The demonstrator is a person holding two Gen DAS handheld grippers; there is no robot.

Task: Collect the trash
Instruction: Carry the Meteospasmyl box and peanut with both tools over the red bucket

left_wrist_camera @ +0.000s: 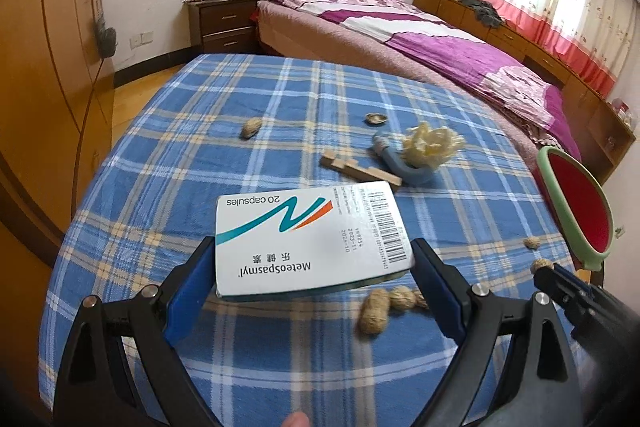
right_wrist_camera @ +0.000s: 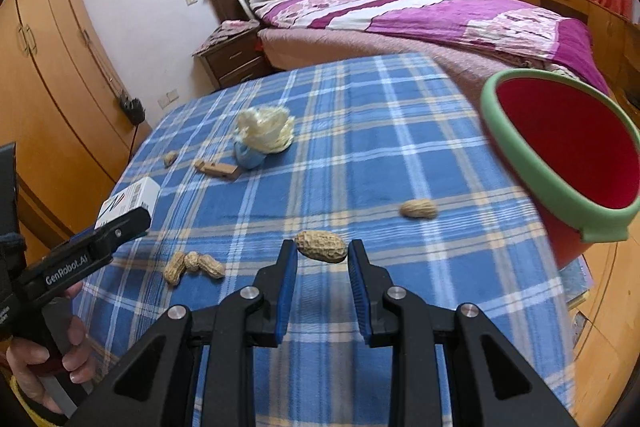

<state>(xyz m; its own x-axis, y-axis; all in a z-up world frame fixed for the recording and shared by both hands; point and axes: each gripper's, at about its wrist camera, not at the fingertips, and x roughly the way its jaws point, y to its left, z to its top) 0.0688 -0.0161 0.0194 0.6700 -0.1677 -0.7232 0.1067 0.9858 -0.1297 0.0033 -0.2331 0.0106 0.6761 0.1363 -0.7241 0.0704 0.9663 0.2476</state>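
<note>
Table (right_wrist_camera: 400,131) under a blue plaid cloth, bed behind it on the far side. Red bin with green rim (right_wrist_camera: 560,147) sits off the table's right edge, tipped toward the work area; the part of its inside I can see looks bare, so nothing visibly collected yet.

Progress: early, judging by what's still out. 2 items are in hand, the rest is still on the cloth.

- Medicine box (left_wrist_camera: 312,239): white, teal and orange swoosh, "20 capsules", barcode on its right side. Looks flat and undamaged, lifted clear of the cloth at the near left. Left tool (left_wrist_camera: 312,259) is clamped across its 2 long sides.
- Crumpled cream wad (right_wrist_camera: 264,131) resting against a blue curved thing (right_wrist_camera: 248,157), far centre. Not touched.
- Wooden stick piece (right_wrist_camera: 218,169) just left of those, lying flat.
- Peanut cluster, 3 shells (right_wrist_camera: 194,265), near left on the cloth.
- Single peanut (right_wrist_camera: 418,209), right of centre, near the bin.
- Lone peanut (right_wrist_camera: 170,158) and a half shell (left_wrist_camera: 376,118) at the far side.
- Held peanut (right_wrist_camera: 322,246): whole shell, tan, ridged, pinched by its ends in the right tool (right_wrist_camera: 322,255), tips closed on it above the cloth.

Left to do, my read: drop both held items in the bin, then clear the remaining pieces.
</note>
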